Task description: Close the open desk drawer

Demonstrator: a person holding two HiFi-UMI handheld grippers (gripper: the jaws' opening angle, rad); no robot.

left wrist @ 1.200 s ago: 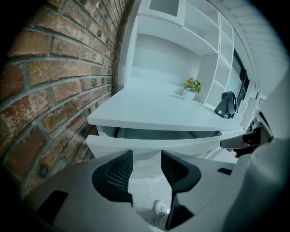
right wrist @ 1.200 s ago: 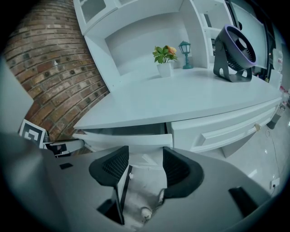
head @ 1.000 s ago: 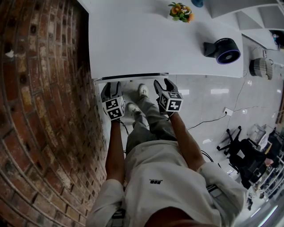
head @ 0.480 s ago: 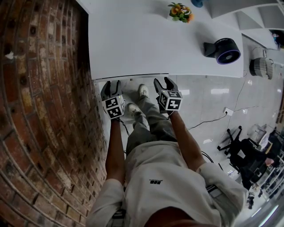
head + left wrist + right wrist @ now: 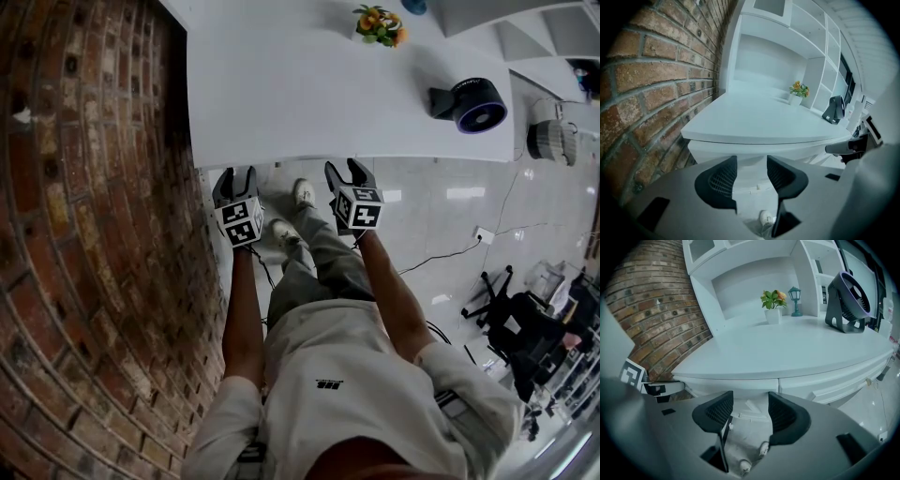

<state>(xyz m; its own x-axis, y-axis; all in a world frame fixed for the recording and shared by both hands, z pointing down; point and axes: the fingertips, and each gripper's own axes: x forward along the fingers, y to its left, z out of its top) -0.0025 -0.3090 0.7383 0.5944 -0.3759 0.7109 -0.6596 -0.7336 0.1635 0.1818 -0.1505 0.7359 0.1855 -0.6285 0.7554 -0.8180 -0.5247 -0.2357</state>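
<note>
In the head view we record the left gripper [image 5: 234,175] and the right gripper [image 5: 343,169] side by side, their fingertips at the near edge of the desk [image 5: 309,94]. In the left gripper view the fingers [image 5: 723,180] stand spread with nothing between them, and the drawer [image 5: 740,149] front lies just beyond the fingertips, tucked under the desktop. In the right gripper view the fingers are likewise spread and empty, with the drawer front beyond the left finger, level with the neighbouring front [image 5: 825,380] past the right finger.
</note>
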